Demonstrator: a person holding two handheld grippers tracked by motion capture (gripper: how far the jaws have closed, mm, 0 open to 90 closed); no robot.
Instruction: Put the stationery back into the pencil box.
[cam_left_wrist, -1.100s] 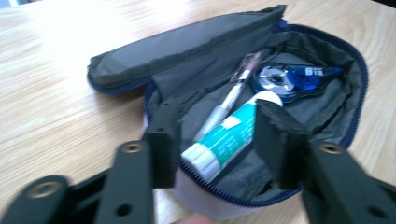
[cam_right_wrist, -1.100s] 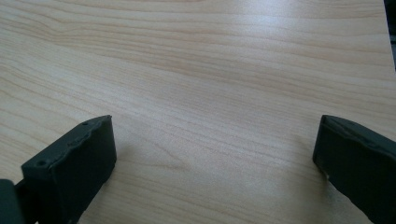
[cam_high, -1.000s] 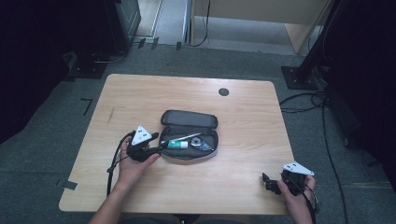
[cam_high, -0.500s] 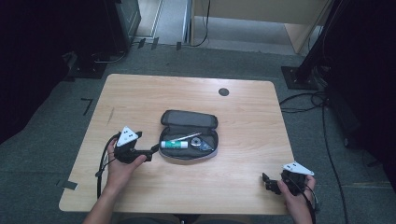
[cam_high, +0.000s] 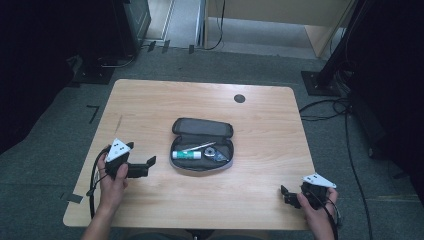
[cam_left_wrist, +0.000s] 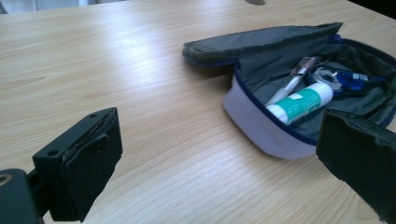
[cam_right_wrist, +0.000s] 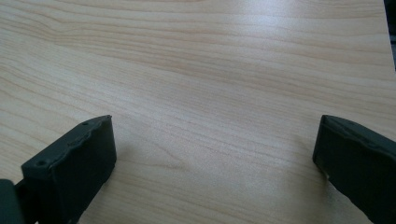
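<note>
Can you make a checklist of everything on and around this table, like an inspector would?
Surface: wooden table, round dark cap near far edge.
Job's things: open pencil case holding glue stick, pen, blue tape roller.
Clutter: nothing seen.
Grippers: left gripper beside the case, jaws just opened, nothing between them; right gripper at the near corner, open, nothing between them.
Cables: black cable at left hand; more on floor.
Surroundings: grey carpet, dark stands.

Light wood surface (cam_high: 165, 105), rounded corners, round black grommet (cam_high: 239, 98) near far edge. Grey carpet floor (cam_high: 60, 145) all round. Black tape marks (cam_high: 93, 112) on floor at left. Black stand base (cam_high: 320, 82) far right, black cables (cam_high: 325, 107) trailing beside it. Dark cabinet (cam_high: 132, 22) far left.
</note>
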